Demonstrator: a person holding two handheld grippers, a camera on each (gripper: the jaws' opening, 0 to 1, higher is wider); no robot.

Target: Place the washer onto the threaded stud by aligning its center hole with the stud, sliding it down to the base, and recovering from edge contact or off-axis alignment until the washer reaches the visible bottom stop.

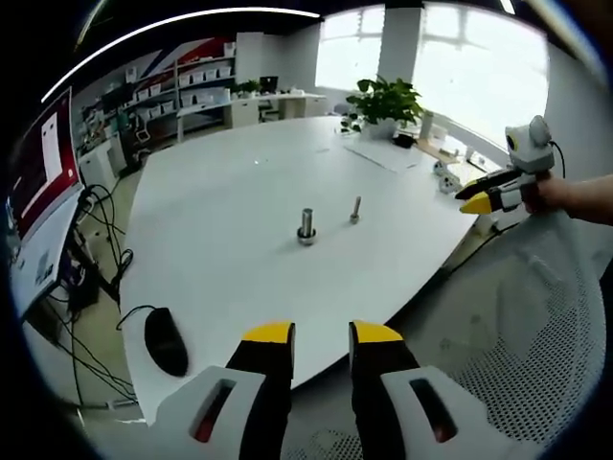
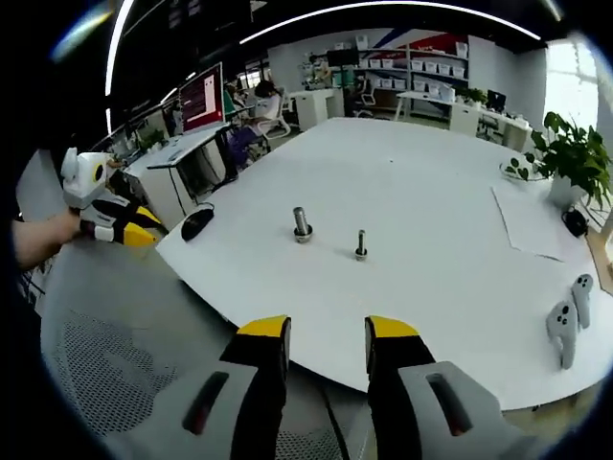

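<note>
Threaded stud — one; bolt — one; claws apart.

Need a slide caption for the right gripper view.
Right gripper open, off the white table edge, facing two upright studs.

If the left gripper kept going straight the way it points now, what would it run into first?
Probably the white table, at its near edge. The left gripper hangs open off the table, aimed across it. Farther along that line stands the larger metal stud, with the thinner bolt beside it. Height is unclear.
</note>
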